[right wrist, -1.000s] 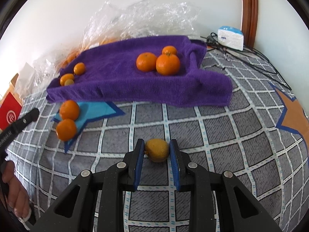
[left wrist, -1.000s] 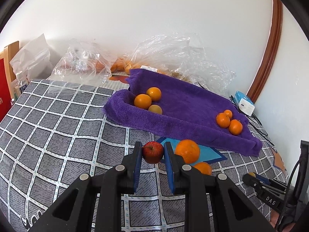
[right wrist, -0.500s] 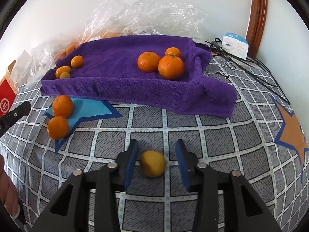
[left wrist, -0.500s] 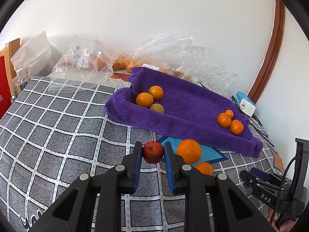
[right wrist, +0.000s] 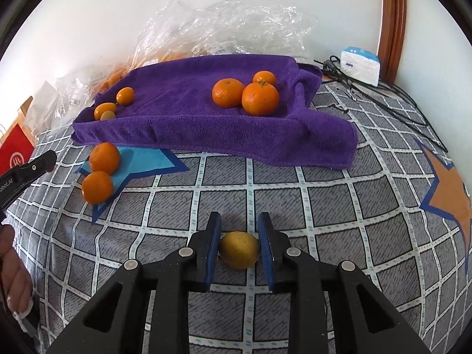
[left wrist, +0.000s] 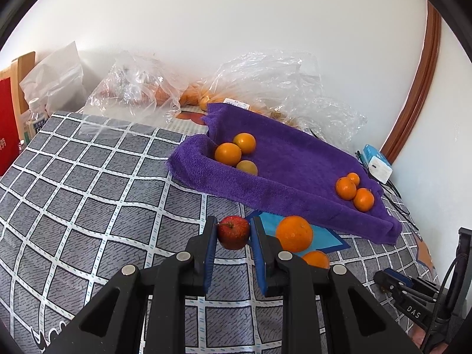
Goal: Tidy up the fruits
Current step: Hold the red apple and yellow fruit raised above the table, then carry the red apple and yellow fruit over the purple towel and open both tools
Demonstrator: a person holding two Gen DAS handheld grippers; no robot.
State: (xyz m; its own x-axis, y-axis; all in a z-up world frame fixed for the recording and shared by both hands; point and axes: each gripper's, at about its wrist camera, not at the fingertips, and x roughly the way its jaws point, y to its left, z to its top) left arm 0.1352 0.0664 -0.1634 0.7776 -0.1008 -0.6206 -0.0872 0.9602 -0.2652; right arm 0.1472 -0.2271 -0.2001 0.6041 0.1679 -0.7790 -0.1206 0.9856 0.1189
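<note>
Left gripper (left wrist: 233,233) clamped on small red apple (left wrist: 233,232), pinched across its middle at the fingertips, above the checked bedcover (left wrist: 88,177). Firm, smooth, light; likely slips if squeezed off-centre. Right gripper (right wrist: 239,237) just re-closed on yellow lemon-like fruit (right wrist: 239,250), seated deeper between the pads, on or just above the cover. Purple towel (right wrist: 191,118) well ahead.
</note>
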